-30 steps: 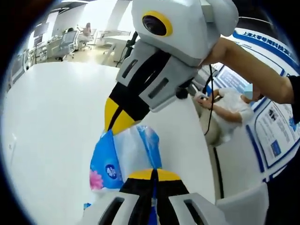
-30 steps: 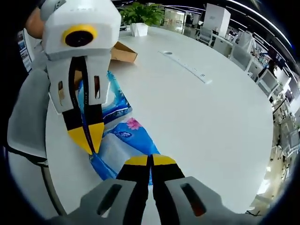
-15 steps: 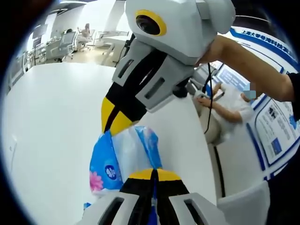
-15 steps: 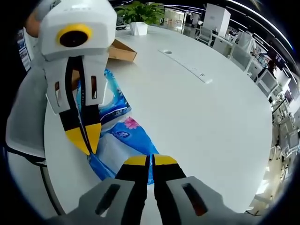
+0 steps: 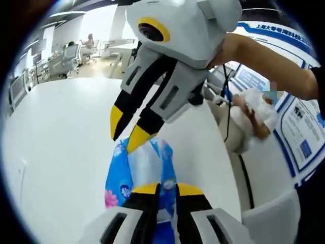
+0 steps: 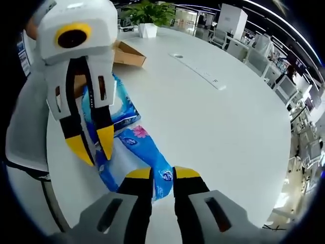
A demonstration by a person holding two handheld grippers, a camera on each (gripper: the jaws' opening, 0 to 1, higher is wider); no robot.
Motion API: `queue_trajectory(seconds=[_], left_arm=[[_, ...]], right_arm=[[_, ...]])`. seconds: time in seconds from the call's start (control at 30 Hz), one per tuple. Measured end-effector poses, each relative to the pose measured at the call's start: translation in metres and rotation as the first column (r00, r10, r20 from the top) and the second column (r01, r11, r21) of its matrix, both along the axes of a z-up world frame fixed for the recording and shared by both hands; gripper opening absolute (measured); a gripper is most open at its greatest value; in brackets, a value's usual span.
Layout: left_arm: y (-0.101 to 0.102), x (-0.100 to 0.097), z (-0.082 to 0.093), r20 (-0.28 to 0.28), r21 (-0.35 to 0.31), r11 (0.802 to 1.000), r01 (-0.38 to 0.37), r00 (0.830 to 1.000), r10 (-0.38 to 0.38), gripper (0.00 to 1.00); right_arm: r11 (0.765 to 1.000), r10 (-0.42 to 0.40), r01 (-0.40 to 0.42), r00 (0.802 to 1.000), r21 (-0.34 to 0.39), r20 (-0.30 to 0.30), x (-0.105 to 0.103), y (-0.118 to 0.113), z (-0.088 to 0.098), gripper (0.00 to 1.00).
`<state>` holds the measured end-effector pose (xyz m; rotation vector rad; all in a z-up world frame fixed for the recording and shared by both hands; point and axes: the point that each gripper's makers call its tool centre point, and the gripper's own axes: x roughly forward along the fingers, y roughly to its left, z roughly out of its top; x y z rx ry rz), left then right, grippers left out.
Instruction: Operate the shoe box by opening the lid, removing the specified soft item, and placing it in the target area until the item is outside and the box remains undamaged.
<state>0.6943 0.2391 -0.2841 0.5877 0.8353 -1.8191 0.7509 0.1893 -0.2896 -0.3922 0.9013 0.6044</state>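
right gripper view: both claws parted around tissue pack (image 6: 152,168).

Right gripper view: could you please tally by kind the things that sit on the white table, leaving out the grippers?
Blue tissue packs: 2
Cardboard box: 1
Potted plant: 1
Power strip: 1
Total: 5
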Motion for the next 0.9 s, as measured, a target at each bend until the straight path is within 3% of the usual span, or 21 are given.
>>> queue_trajectory(seconds=[0.47,0.9], left_arm=[[0.020,0.010,0.028,0.052,-0.064,0.997,-0.033,0.998,0.036,0.26],[0.059,0.027,0.063,0.100,-0.146,0.980,-0.132,0.984,0.147,0.38]], right_arm=[[0.999,-0.036,0.036,0.999,-0.003,0.009,-0.013,0.009,0.022,0.28],[0.998,-0.065,0.065,0.997,0.004,0.041,-0.030,0.030,0.046,0.40]])
